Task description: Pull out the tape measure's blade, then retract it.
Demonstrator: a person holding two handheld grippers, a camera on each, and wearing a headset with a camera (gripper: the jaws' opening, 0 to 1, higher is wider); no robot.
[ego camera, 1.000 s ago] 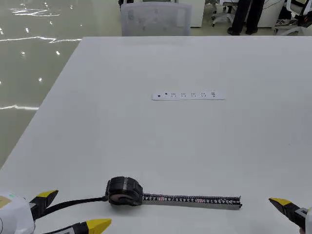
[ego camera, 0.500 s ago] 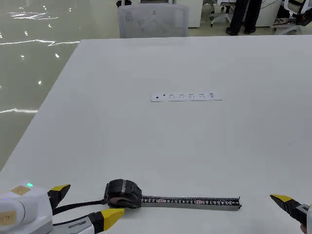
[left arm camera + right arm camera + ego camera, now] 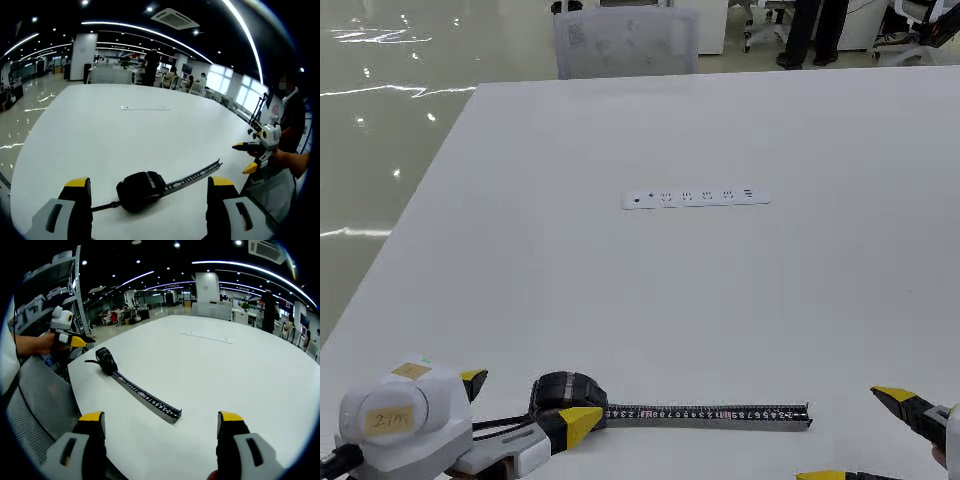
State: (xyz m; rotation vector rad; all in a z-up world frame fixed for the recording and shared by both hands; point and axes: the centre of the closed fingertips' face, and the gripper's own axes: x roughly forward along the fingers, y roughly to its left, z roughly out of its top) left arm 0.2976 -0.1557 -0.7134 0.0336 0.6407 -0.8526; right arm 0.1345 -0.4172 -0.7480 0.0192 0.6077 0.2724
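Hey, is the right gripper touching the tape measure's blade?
Apart. The head view shows bare table between the right gripper and the free end of the blade.

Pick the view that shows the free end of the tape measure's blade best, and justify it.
The right gripper view: the blade's free end lies nearest the camera there, with the markings beside it legible. The head view shows it small and side-on near the bottom edge. The left gripper view shows it farthest away, beyond the case.
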